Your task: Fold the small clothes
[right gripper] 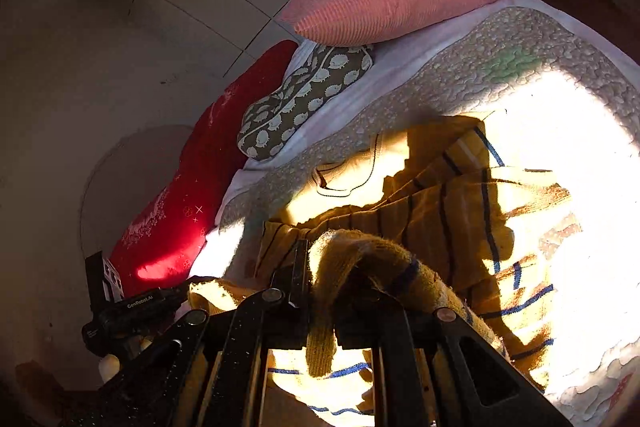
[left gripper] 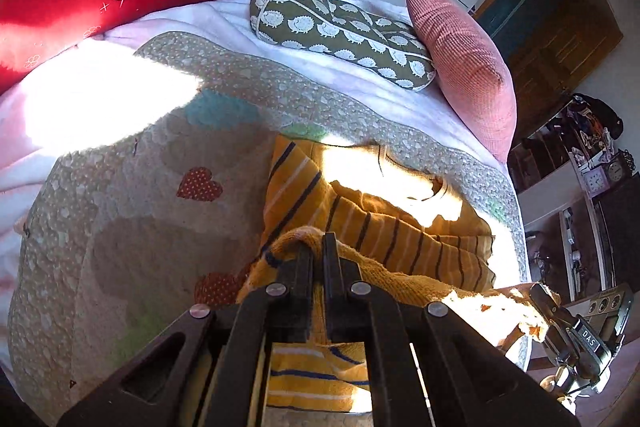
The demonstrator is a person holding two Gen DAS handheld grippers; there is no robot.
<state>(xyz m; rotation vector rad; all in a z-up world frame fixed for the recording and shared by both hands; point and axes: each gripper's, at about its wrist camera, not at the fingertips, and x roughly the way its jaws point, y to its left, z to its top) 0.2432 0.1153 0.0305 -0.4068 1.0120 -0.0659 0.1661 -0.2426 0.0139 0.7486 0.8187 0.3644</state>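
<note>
A: Striped sweater (left gripper: 400, 239), left wrist view: it lay near the quilt's (left gripper: 120, 227) right edge, below the pink cushion (left gripper: 460, 67). Left gripper (left gripper: 318, 247) was pinching a knit edge.

B: Right wrist view: right gripper (right gripper: 320, 259) was clamped on a knit edge of the sweater too. Advice: keep both edges level and taut, then lay the fold squarely.

We see hard sunlight falling in patches across the quilt (left gripper: 132, 187), blown out to white at its left edge in the left wrist view and its right edge in the right wrist view. The wall (right gripper: 80, 67) stays dim. Fisheye curvature bends both frames, whose corners vignette to black.
</note>
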